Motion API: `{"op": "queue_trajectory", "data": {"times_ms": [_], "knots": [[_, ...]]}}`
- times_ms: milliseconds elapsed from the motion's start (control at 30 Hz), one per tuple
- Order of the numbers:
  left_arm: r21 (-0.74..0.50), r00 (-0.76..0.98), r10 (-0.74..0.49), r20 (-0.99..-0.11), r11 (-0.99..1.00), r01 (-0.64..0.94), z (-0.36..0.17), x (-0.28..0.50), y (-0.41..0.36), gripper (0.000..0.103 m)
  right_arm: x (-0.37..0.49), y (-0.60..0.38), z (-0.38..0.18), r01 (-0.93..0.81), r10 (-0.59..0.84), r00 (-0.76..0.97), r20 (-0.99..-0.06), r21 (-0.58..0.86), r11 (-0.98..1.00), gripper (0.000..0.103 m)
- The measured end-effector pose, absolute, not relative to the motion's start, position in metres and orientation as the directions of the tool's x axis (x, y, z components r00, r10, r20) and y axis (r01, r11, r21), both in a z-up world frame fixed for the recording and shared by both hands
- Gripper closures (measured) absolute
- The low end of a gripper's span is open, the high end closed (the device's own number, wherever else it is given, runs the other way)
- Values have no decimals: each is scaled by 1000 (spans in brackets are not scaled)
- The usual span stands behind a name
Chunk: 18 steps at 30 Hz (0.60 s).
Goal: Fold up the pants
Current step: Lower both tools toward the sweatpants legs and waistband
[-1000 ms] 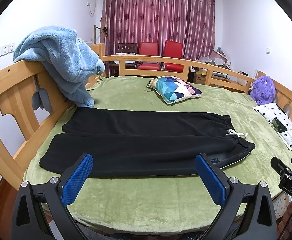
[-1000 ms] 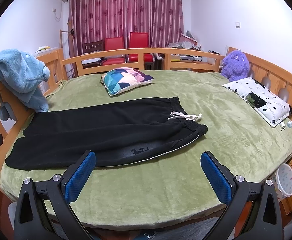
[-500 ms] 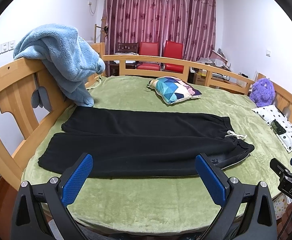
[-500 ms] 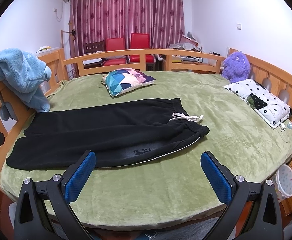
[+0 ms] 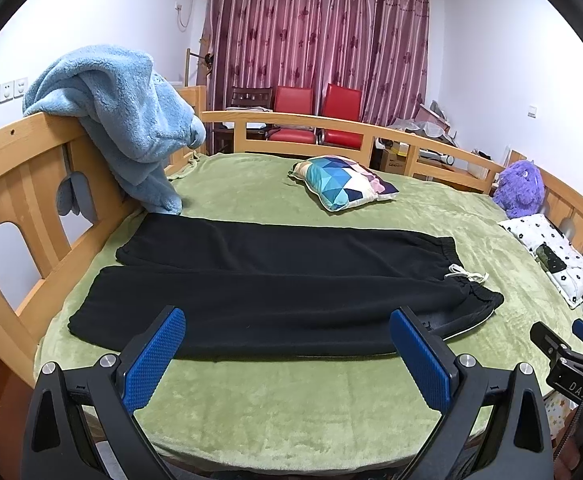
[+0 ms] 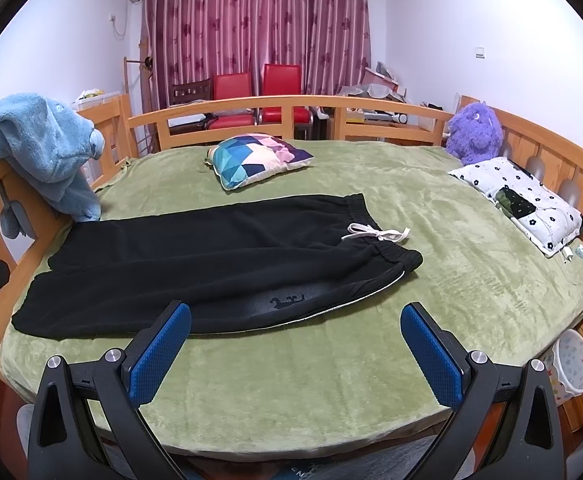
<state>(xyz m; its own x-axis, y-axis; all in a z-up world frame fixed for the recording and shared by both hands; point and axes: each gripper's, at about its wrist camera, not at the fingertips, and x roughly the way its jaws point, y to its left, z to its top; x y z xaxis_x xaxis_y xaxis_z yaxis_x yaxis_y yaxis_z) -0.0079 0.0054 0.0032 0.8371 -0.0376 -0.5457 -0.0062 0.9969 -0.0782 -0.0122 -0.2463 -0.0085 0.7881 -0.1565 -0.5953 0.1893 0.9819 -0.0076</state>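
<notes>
Step in hand, as judged: approach, before any fold. The pants [image 5: 275, 288] lie flat and full length on the green blanket [image 5: 291, 400], legs side by side, waistband toward the right, cuffs toward the left; no fold is made yet.

Left gripper [image 5: 287, 356]: jaws spread wide, nothing between them, hovering over the near edge of the bed. The pants sit just ahead of its fingertips, with the cuff end ahead and to its left.

Right gripper [image 6: 295, 352]: likewise released and empty. The pants lie ahead of it and mostly to its left; the waistband with the white drawstring [image 6: 375, 234] lies ahead, between the lines of its two fingers.

Next move, as judged: each gripper needs to go forward and down to one end of the nearer leg — left to the cuff, right to the waistband — then pinch the fabric and carry that leg over the farther one. Soft, thick cloth; a shallow pinch may slip.

Count:
- pants — 1 (2 legs)
- drawstring bow — 1
- patterned cushion [image 6: 257, 160] — 1, beyond the pants
- purple plush toy [image 6: 475, 132] — 1, far right
- flowered pillow [image 6: 519, 204] — 1, right
- blue fleece blanket [image 5: 119, 120] — 1, draped over the rail at left
- red chairs [image 6: 259, 92] — 2, behind the bed
</notes>
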Motion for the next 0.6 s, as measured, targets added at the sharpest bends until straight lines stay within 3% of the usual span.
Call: {"op": "queue_trajectory", "data": {"times_ms": [333, 600], "knots": [[-80, 825, -25, -564, 997, -25, -21, 20, 14, 0, 9, -251, -26, 172, -124, 783, -609, 21, 985, 0], [-33, 777, 21, -629, 998, -54, -77, 64, 31, 0, 46, -263, -73, 139, -72, 767, -637, 55, 989, 1]]}}
